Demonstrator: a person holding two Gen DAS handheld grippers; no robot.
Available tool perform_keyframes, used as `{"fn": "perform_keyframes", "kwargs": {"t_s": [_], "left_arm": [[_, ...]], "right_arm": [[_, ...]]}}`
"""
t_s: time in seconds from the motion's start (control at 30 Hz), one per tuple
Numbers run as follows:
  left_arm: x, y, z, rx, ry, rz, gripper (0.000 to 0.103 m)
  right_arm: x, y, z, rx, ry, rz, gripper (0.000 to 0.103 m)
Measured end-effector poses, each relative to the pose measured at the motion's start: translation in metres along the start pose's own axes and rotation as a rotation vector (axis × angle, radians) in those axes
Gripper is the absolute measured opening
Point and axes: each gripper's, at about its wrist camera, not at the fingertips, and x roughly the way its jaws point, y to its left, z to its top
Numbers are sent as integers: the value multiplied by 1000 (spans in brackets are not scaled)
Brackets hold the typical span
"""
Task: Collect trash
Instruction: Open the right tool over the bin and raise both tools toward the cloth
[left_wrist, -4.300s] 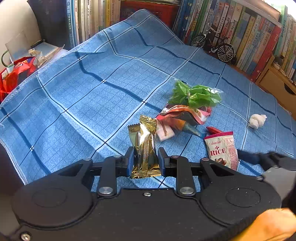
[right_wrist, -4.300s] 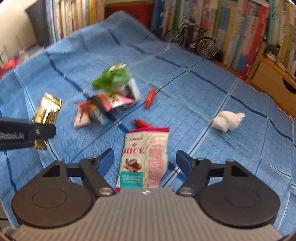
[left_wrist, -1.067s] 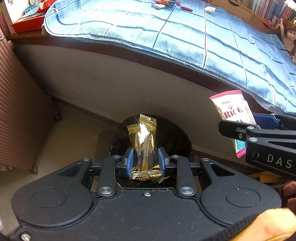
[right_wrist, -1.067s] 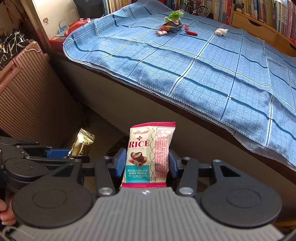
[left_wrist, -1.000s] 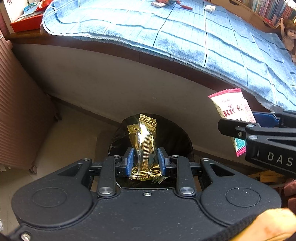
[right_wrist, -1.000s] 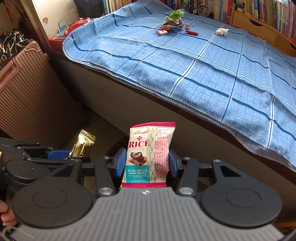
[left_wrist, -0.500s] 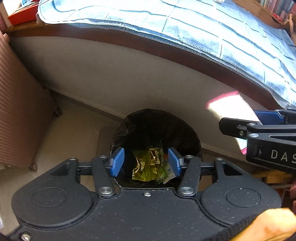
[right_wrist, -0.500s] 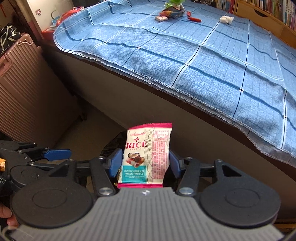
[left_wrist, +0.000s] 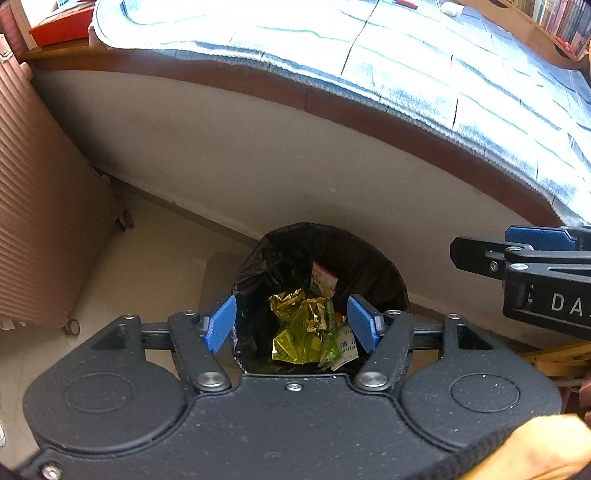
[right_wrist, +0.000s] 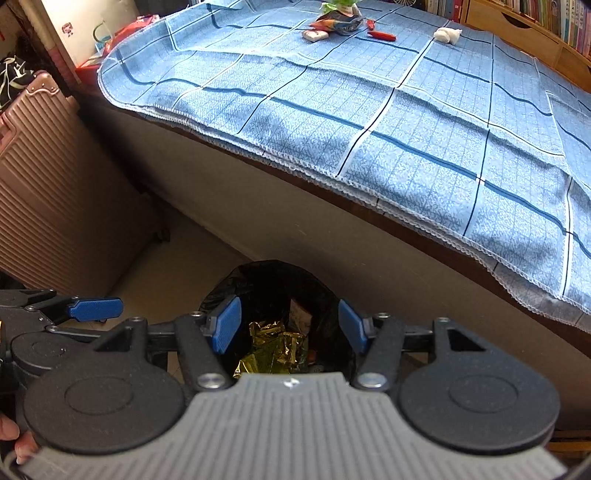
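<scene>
Left gripper (left_wrist: 291, 325) held above a bin (left_wrist: 384, 269) lined with a black bag, jaws apart after just opening, nothing between the blue pads. Right gripper (right_wrist: 289, 325) likewise spread over the same bin, jaws having just opened too, nothing between them. Both pointed steeply down at the bin's mouth. Down inside the bin: crumpled gold wrappers (left_wrist: 299, 325), a pink and white snack packet (left_wrist: 323, 282) leaning against the far wall of the bag, and a white scrap with print (left_wrist: 347, 347) near the right edge. Bin standing on a pale floor (left_wrist: 155, 266), close against the side of the counter (right_wrist: 295, 218). Blue checked cloth (right_wrist: 406, 122) spread over the counter top, its lacy edge hanging just past the rim. More trash left at the far end of the cloth: a green wrapper (right_wrist: 338, 5) on a heap of coloured packets, a small pale packet (right_wrist: 314, 35) beside it, a red piece (right_wrist: 382, 36) nearby, and a white crumpled tissue (right_wrist: 447, 35) further right, apart from the rest. Ribbed pink suitcase (right_wrist: 48, 184) upright to the left of the bin.
</scene>
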Motion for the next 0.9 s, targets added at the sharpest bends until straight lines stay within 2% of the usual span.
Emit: {"fn": "perform_keyframes", "kwargs": {"t_s": [0.07, 0.2, 0.43, 0.57, 0.7, 0.9], "left_arm": [[-6, 0, 3, -3, -13, 1, 68], [-26, -2, 16, -11, -76, 12, 80], [-65, -7, 63, -19, -208, -26, 83], [-80, -20, 104, -7, -287, -31, 83], [-95, -37, 159, -16, -360, -38, 83], [-105, -61, 261, -81, -482, -51, 84]], "right_arm": [[-5, -2, 1, 10, -10, -2, 71], [-21, -6, 8, 38, -46, -9, 71], [-69, -21, 36, 61, -167, -52, 71], [-92, -41, 65, 89, -252, -86, 71], [-107, -68, 101, 140, -327, -111, 71], [-109, -118, 183, 152, -445, -146, 71]]}}
